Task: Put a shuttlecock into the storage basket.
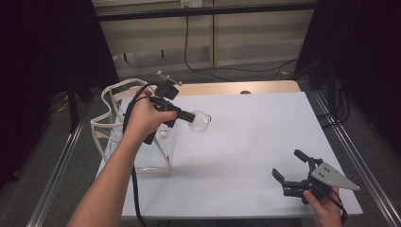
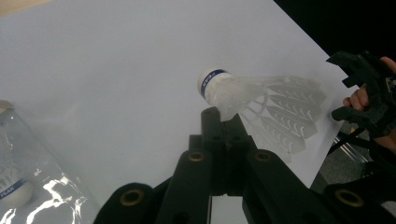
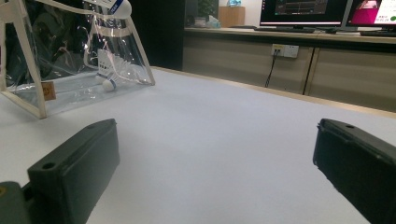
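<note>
A: Above the table's left half, your left gripper (image 1: pixel 193 116) has its jaws pinched tight on the skirt of a white shuttlecock (image 1: pixel 199 122). It hangs in the air just right of the clear bag (image 1: pixel 124 137).

B: Cork end where?

A: In the left gripper view the shuttlecock (image 2: pixel 261 105) points its blue-banded cork away from the jaws, feathers fanned to the right, over the white tabletop (image 2: pixel 116 70).

B: And your other hand?

A: Your right gripper (image 1: pixel 289 168) rests low at the near right corner, jaws spread wide, nothing between them.

B: Progress?

A: Judging by the layout, you are about halfway through a bagging job. One shuttlecock already lies in the bag (image 3: pixel 108 74); the right gripper view shows it on the bag's floor behind the clear wall. The held one has yet to go over the rim and be dropped.

B: Anything the high view misses?

A: The grip itself: from above, your hand (image 1: pixel 144 118) covers much of the tool. The left gripper view shows the pinch on the skirt, and another banded cork (image 2: pixel 14 191) behind plastic at its lower left.
</note>
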A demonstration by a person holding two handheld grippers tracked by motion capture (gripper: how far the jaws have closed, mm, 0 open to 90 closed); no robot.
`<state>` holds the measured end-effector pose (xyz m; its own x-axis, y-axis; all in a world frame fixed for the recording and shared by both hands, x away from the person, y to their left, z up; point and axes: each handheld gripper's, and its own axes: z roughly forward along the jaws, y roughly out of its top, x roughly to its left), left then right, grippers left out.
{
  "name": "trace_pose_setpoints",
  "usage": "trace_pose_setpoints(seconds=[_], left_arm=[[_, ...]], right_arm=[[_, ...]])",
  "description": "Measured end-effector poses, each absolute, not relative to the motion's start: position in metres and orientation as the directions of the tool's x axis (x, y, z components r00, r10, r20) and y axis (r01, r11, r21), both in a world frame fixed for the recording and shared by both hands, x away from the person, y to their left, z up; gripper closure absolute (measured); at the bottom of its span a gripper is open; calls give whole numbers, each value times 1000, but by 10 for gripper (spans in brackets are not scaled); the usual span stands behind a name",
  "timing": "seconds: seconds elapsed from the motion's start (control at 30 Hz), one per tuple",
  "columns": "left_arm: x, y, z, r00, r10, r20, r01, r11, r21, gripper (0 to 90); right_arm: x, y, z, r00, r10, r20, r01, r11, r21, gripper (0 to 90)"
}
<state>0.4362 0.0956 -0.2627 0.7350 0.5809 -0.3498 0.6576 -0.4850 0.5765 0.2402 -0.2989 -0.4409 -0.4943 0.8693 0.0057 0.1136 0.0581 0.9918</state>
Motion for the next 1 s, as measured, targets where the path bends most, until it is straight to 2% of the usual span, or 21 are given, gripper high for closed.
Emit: trace_pose_setpoints(seconds=[1.0], left_arm=[[438, 111, -238, 730, 579, -362, 666, -485, 566, 900]], right_arm=[[240, -299, -441, -495, 869, 8, 113, 56, 992, 3]])
